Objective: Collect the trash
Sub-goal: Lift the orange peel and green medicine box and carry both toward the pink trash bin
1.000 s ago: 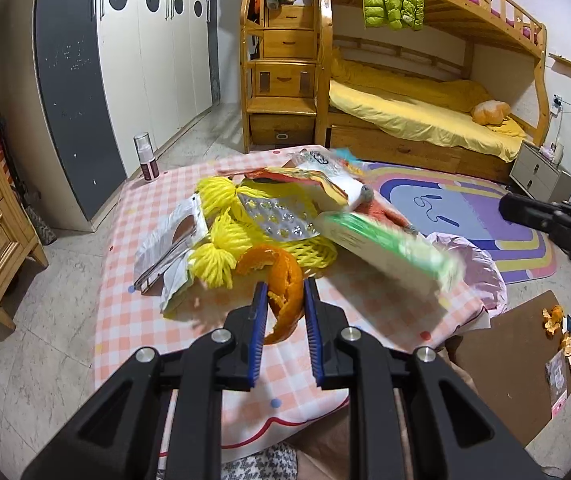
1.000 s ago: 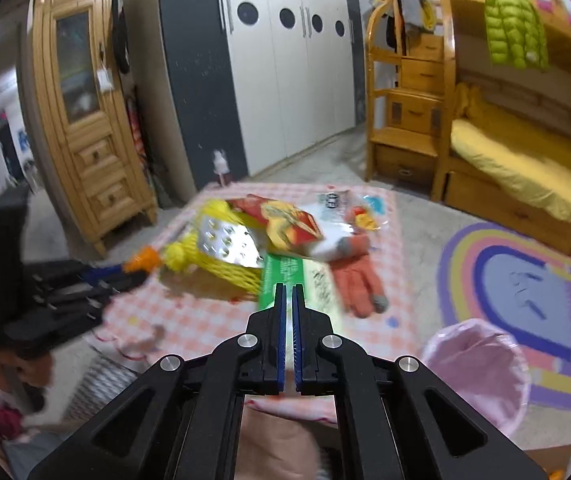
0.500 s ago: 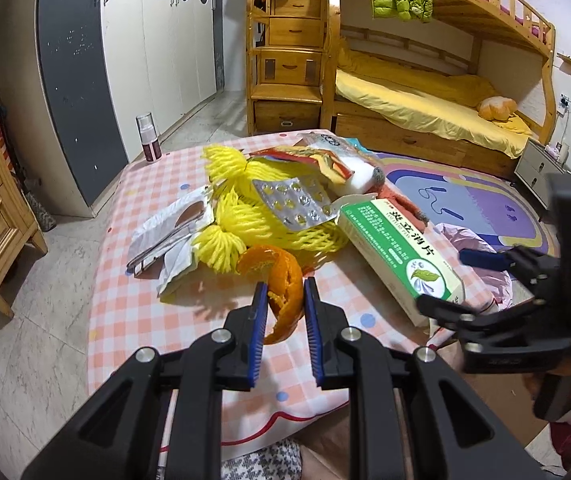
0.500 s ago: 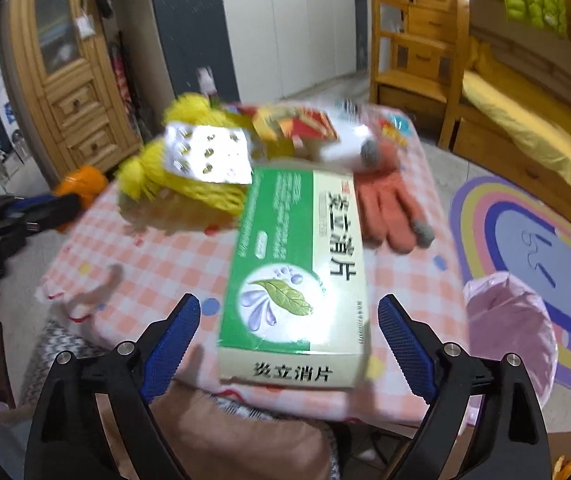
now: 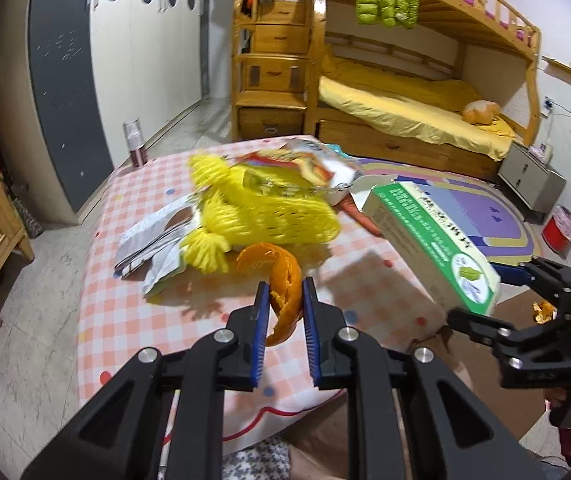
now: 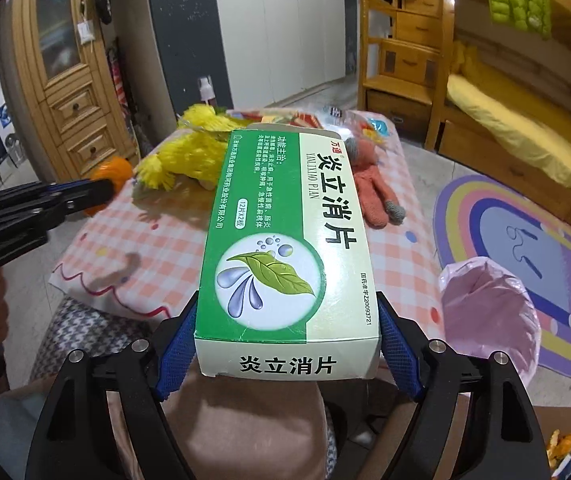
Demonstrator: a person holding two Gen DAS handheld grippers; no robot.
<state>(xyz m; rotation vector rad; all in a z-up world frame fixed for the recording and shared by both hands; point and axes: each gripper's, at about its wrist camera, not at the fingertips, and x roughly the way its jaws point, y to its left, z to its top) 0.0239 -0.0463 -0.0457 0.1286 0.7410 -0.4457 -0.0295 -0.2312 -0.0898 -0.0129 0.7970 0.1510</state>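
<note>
My left gripper (image 5: 283,300) pinches an orange peel (image 5: 281,280); my right gripper (image 6: 287,338) is closing its wide jaws around the green medicine box (image 6: 285,232).

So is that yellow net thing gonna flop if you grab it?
Probably. The yellow foam net lies slumped over the other trash, so it likely bends and dangles. It looks airy and holey, so probably very light. Its mesh might snag the blister pack resting on it.

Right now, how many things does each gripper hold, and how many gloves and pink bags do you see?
Left gripper, orange peel: 1
Right gripper, closing on the green box: 1
Orange glove: 1
Pink bag: 1
Total: 4
</note>
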